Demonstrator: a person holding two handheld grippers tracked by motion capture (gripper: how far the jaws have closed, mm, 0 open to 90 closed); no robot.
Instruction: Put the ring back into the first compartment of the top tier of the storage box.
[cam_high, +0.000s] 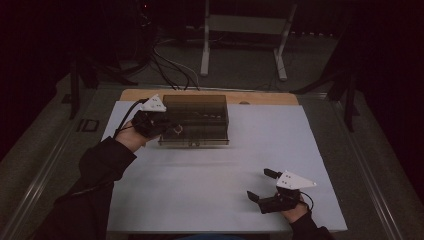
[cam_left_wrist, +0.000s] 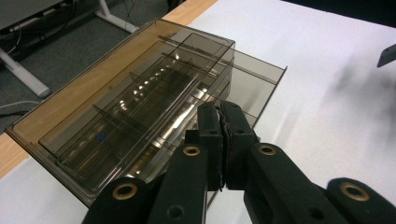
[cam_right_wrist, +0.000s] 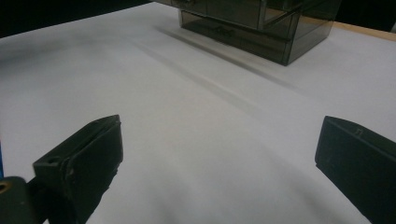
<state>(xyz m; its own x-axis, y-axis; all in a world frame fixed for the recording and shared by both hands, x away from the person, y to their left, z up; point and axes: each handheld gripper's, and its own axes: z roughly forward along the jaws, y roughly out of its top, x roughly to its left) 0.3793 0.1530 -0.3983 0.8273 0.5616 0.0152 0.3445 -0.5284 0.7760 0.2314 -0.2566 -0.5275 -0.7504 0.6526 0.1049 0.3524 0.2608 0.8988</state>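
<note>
Smoky brown see-through plastic makes up the drawer box (cam_high: 196, 120) that sits at the far left of the white sheet (cam_high: 210, 180), its back edge over the bare wooden strip of the table (cam_high: 260, 97). My left arm, in a dark sleeve (cam_high: 95, 180), reaches up from the near left edge, and my left hand (cam_high: 131, 136) brings the left gripper (cam_high: 170, 129) against the box's left front corner. In the left gripper view its black jaws are pressed together, pads meeting just over the box's front edge; I cannot tell whether anything thin is pinched between them. A shallow drawer (cam_left_wrist: 254, 88) stands pulled out beyond the jaws, and thin dividers split the box's top tray into long compartments, glossy with reflections. My right hand (cam_high: 295, 212) rests low at the near right of the sheet, well apart from the box. The right gripper (cam_high: 263, 186) points left, its blocky matte jaws spread wide over bare sheet, holding nothing
</note>
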